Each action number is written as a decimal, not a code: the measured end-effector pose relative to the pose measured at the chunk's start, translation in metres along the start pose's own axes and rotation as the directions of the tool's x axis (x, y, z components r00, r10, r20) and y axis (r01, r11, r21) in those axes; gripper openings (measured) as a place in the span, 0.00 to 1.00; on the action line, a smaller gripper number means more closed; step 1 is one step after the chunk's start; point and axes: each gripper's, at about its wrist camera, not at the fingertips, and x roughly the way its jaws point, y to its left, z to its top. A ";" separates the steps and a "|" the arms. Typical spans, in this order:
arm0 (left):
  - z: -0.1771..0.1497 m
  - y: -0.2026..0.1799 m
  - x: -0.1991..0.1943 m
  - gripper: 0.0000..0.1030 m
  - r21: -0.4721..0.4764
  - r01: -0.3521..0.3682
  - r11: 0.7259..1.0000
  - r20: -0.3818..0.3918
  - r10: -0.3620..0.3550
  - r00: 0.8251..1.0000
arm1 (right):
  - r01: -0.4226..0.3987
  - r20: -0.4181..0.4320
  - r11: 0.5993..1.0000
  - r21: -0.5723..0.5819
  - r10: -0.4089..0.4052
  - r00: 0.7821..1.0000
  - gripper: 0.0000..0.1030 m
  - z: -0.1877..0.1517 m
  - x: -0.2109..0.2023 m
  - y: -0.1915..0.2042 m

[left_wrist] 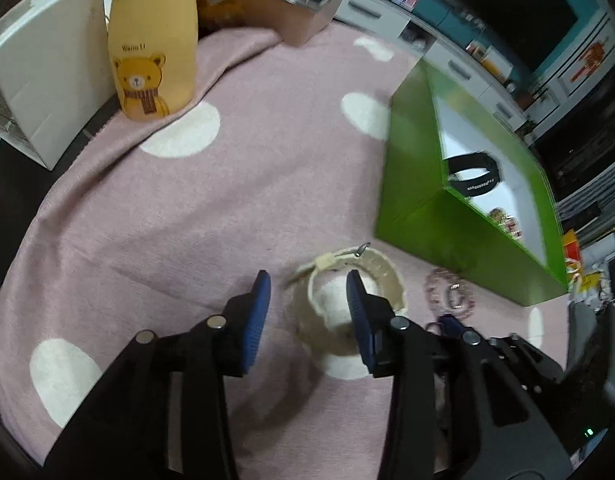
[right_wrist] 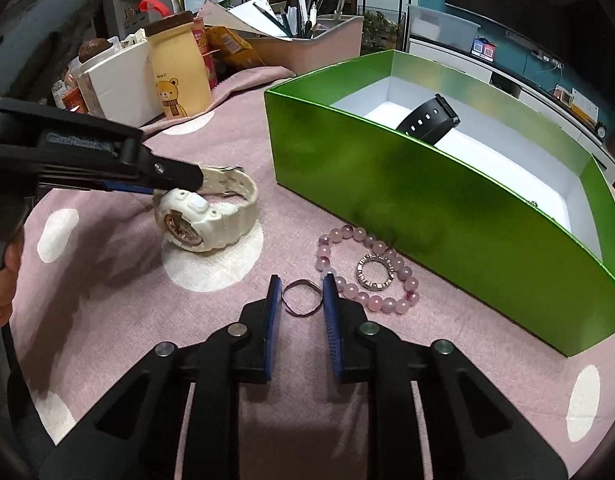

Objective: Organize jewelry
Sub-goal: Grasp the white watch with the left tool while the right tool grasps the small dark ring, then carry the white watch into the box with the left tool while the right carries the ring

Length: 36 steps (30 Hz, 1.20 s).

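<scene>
A white watch (left_wrist: 349,288) (right_wrist: 205,210) lies on the pink dotted cloth. My left gripper (left_wrist: 307,288) is open just above it, one finger over the watch loop; it also shows in the right wrist view (right_wrist: 175,180). My right gripper (right_wrist: 301,286) is open around a thin wavy metal ring (right_wrist: 301,298) on the cloth. Beside it lie a pink bead bracelet (right_wrist: 367,268) (left_wrist: 451,294) and a sparkly ring (right_wrist: 374,272) inside it. The green box (right_wrist: 427,200) (left_wrist: 423,200) holds a black watch (right_wrist: 427,118) (left_wrist: 473,174).
A yellow bear bottle (right_wrist: 179,68) (left_wrist: 153,44) and a white carton (right_wrist: 119,80) (left_wrist: 51,80) stand at the cloth's far left. A pen holder and papers (right_wrist: 303,24) sit behind. The table edge is at the left.
</scene>
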 end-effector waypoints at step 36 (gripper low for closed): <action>-0.039 -0.089 -0.074 0.16 0.160 0.095 0.983 0.128 -0.116 0.985 | 0.003 0.280 0.980 0.199 -0.060 0.958 0.20 -0.040 -0.143 -0.062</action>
